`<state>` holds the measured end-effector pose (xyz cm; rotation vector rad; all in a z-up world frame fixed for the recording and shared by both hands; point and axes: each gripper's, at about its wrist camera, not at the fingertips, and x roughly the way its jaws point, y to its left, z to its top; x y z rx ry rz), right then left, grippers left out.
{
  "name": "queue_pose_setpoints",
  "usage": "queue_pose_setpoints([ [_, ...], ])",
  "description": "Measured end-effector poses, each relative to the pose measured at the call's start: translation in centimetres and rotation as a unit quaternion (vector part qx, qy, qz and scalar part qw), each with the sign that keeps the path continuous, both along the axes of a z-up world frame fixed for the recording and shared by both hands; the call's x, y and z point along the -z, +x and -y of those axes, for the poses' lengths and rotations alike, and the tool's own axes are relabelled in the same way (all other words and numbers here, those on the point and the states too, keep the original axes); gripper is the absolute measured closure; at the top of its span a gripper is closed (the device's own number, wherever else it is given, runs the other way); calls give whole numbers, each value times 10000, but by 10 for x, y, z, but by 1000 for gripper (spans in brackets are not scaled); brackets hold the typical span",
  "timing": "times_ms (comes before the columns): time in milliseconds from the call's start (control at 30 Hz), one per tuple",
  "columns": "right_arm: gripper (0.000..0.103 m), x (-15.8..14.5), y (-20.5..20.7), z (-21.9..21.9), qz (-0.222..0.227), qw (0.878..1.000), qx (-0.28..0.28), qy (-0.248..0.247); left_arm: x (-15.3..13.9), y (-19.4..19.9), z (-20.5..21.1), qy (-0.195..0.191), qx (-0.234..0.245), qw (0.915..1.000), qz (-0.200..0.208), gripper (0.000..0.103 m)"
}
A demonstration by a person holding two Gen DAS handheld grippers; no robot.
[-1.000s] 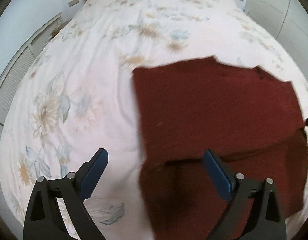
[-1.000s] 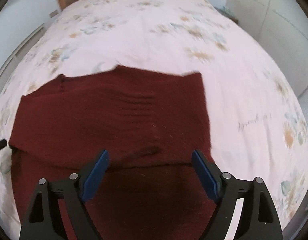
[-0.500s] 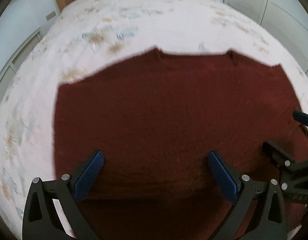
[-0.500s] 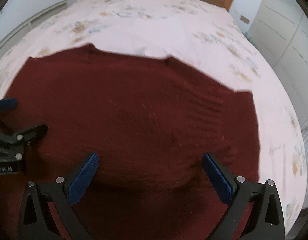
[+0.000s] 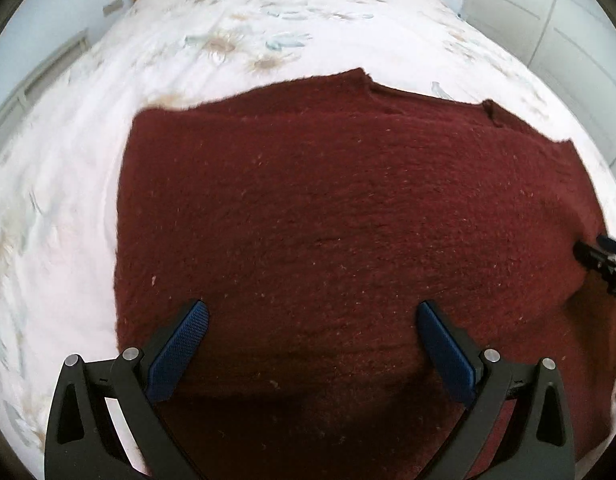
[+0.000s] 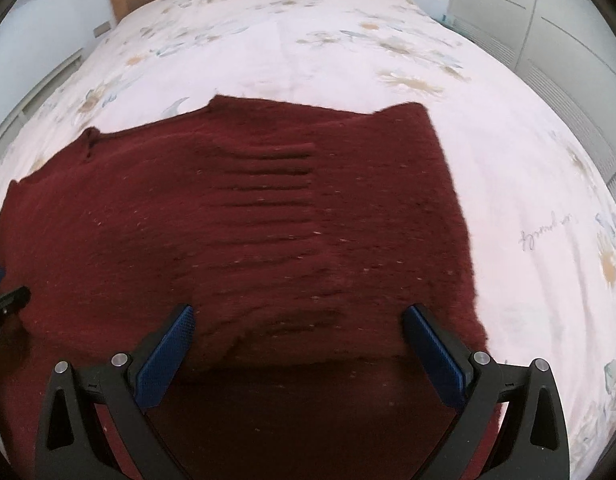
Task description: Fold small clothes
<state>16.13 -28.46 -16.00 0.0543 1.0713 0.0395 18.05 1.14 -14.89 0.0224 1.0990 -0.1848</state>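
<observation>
One sweater (image 5: 348, 220), two grippers.
Our left gripper (image 5: 312, 312) and right gripper (image 6: 297, 316) both gape, nothing pinched; sweater lies beyond the fingers.

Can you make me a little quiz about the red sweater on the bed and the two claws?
1. True or false: the left claw is clamped on the red sweater.
2. What pattern is on the bedsheet?
3. The right claw is: A) open above the sweater, B) shut on the sheet, C) out of view.

Key: 1 false, it is open. 2 flowers. 3 A.
</observation>
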Motion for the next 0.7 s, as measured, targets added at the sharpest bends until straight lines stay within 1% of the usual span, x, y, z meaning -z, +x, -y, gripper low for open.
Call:
queue_pose_setpoints([
  [100, 0, -2, -2, -2, -54, 10000, -36, 15, -5, -3, 3, 8, 50, 10000, -20, 1],
  [200, 0, -14, -9, -4, -46, 9999, -142, -11, -17, -7, 6, 89, 56, 9999, -56, 1],
  [267, 0, -24, -20, 2, 5, 9997, -222, -39, -28, -15, 5, 82, 30, 9999, -63, 1],
  [300, 0, -28, -24, 4, -6, 9997, -234, -77, -34, -22, 2, 70, 32, 10000, -20, 1],
  [367, 0, -33, -36, 10, -80, 9996, -259, 4, -44, -38, -1, 112, 10, 9999, 77, 1],
  [433, 0, -37, -51, 19, -108, 9996, -236, 102, -50, -54, -6, 195, -50, 9998, 69, 1],
  [600, 0, -33, -89, 36, -199, 9998, -89, -32, -52, -97, -22, 0, -253, 9996, -101, 1],
  [700, 0, -25, -114, 48, -308, 9995, -4, 58, -51, -119, -28, 52, -377, 9992, -148, 1],
])
